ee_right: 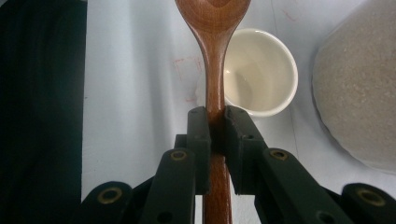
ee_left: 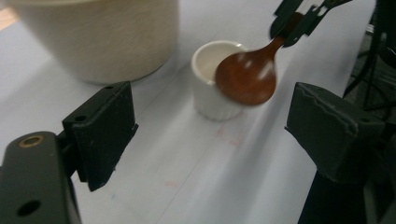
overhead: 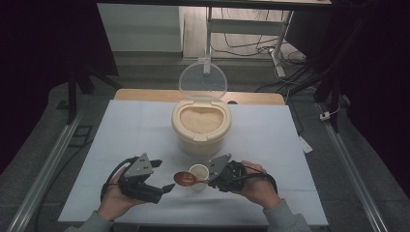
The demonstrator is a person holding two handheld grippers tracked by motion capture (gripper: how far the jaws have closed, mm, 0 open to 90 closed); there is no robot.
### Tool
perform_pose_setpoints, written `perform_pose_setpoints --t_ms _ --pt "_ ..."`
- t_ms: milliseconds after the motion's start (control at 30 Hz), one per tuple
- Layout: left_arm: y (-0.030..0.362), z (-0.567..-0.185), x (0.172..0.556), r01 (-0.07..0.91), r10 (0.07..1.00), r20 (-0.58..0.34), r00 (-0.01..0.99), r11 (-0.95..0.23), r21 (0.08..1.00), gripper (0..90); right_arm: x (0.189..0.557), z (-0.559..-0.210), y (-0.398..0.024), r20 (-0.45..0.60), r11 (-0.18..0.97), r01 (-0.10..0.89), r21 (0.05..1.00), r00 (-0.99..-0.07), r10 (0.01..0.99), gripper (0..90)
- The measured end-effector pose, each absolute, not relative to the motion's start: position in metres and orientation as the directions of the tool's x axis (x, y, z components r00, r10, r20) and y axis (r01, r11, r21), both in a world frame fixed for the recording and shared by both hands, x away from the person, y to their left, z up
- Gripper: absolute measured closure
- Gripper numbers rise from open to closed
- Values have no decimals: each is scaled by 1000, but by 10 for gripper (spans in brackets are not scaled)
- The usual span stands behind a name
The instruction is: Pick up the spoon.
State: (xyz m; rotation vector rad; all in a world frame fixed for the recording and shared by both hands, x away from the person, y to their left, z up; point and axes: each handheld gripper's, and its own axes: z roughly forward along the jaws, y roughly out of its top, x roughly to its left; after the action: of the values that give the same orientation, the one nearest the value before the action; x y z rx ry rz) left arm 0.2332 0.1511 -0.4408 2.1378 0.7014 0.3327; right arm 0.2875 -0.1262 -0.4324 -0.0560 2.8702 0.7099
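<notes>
Right gripper view shows the right gripper [ee_right: 215, 122] clamped on the handle of a wooden spoon [ee_right: 214, 56], whose bowl reaches beyond the fingertips, just beside a small white cup [ee_right: 261, 74]. The left gripper [ee_left: 210, 121] stands wide, empty, short of the cup.

I see a table [overhead: 145, 125] under a pale blue-white cover, its wooden edge bare at the far side. Grey carpet floor [overhead: 48, 121] all round. Metal rails [overhead: 46, 169] flank both sides. Beyond, a white desk frame [overhead: 241, 26] with loose cables [overhead: 251, 46] on the floor. Dark curtains [overhead: 43, 43] left and right; dim light.
</notes>
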Motion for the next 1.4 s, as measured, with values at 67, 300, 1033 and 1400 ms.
perform_pose_setpoints --t_ms 67,300,1033,1400 --pt "142 -438 236 357 573 -4 820 -506 785 159 287 -433 -126 -186 883 -80 463 -983 8 804" --pt "113 -431 245 331 515 6 857 -559 760 182 286 -432 -122 -197 886 -95 453 -980 -5 804" --pt "62 -441 263 251 343 33 939 -747 616 514 279 -429 -115 -227 885 -136 446 -973 -36 804" --pt "58 -448 265 226 314 60 947 -791 569 667 274 -428 -114 -250 886 -186 426 -965 -82 804"
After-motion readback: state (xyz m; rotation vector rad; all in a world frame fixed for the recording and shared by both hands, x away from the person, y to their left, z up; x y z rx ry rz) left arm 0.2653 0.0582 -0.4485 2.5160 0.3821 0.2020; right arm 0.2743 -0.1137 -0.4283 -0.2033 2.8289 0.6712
